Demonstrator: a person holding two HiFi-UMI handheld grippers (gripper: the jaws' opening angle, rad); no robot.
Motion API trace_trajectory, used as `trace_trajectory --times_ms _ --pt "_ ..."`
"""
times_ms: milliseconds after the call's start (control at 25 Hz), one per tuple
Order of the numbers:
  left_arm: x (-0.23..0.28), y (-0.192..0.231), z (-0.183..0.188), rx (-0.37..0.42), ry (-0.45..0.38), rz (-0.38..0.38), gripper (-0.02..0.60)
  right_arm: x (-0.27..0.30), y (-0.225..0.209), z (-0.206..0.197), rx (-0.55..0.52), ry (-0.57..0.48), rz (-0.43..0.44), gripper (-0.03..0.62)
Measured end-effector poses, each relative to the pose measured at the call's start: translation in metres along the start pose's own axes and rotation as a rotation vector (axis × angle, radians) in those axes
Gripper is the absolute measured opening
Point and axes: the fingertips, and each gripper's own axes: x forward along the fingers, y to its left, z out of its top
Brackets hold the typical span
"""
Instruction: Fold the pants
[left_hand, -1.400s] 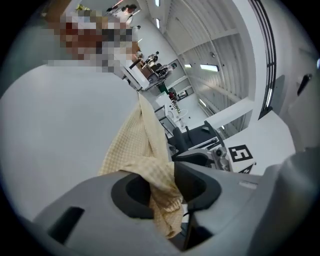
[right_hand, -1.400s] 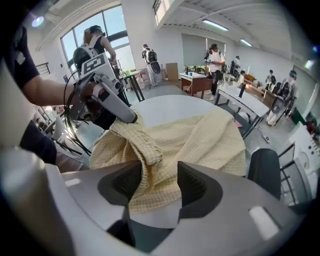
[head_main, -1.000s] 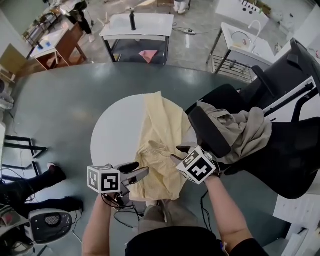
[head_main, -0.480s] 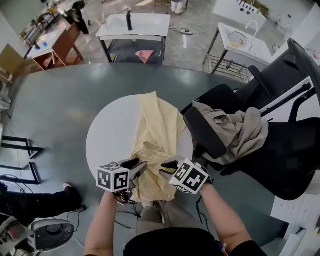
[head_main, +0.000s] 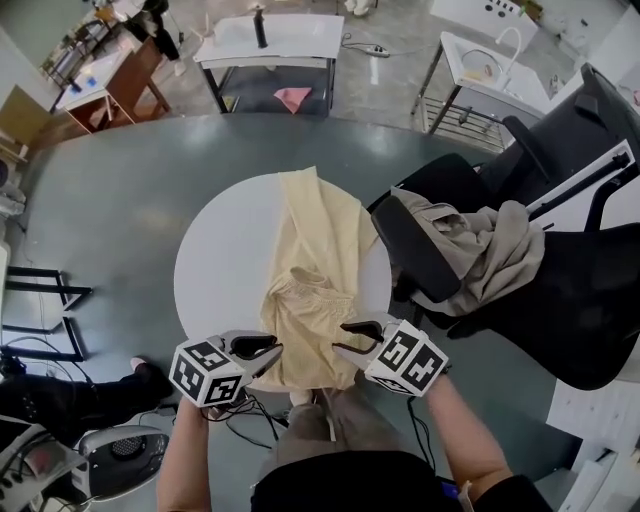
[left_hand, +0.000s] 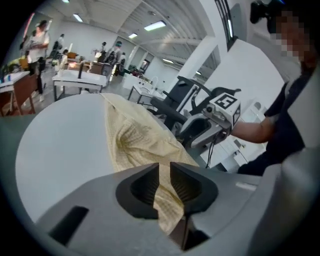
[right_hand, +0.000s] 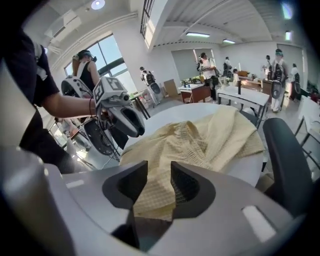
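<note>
The fingers (left_hand: 192, 187) of your left gripper (left_hand: 165, 184) are closing on a pinched fold of the pale yellow checked fabric pants (head_main: 318, 250). Your right gripper (right_hand: 159, 182) is opening its fingers, with the cloth lying loose between them. The pants lie lengthwise on the round white tabletop (head_main: 225, 265), centre frame in the head view.

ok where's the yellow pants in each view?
Head view: pale yellow woven pants, centre, reaching the near table edge.
Left gripper view: pants centre, running down to the bottom middle.
Right gripper view: pants centre, spreading right.
Shared landmark: round white table under them.
</note>
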Motion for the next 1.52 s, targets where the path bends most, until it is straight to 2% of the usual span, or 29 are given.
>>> trace_trajectory --times_ms 80,200,280,320,440,600,800,1000,1120,1320,1400,1520 --pt "0.0 -0.012 -0.014 0.067 0.073 -0.026 0.083 0.004 0.022 -0.008 -0.042 0.029 0.036 0.168" --pt "0.005 -0.026 -0.039 0.173 0.177 -0.053 0.093 0.012 0.048 -0.019 -0.078 0.04 0.049 0.184" --pt "0.005 -0.034 -0.054 0.219 0.212 -0.068 0.164 0.017 0.063 -0.023 -0.105 0.037 0.048 0.188" --pt "0.005 -0.036 -0.06 0.23 0.219 -0.074 0.195 0.019 0.071 -0.025 -0.117 0.039 0.047 0.194" --pt "0.004 -0.036 -0.075 0.265 0.226 -0.062 0.229 0.029 0.083 -0.038 -0.139 0.068 0.019 0.219" --pt "0.01 -0.028 -0.09 0.306 0.246 -0.017 0.238 0.044 0.082 -0.068 -0.165 0.17 -0.027 0.277" --pt "0.022 -0.023 -0.097 0.354 0.298 0.001 0.256 0.058 0.075 -0.077 -0.179 0.239 -0.057 0.305" --pt "0.032 -0.02 -0.1 0.368 0.274 0.028 0.273 0.064 0.07 -0.08 -0.17 0.258 -0.087 0.298" --pt "0.033 -0.017 -0.101 0.382 0.277 0.044 0.247 0.065 0.067 -0.078 -0.137 0.251 -0.112 0.278" --pt "0.036 -0.013 -0.1 0.421 0.294 0.069 0.206 0.065 0.06 -0.078 -0.16 0.25 -0.155 0.23" --pt "0.035 -0.013 -0.101 0.435 0.286 0.067 0.209 0.066 0.062 -0.078 -0.165 0.246 -0.148 0.237" --pt "0.035 -0.017 -0.105 0.483 0.295 0.053 0.248 0.067 0.064 -0.079 -0.213 0.276 -0.16 0.259"
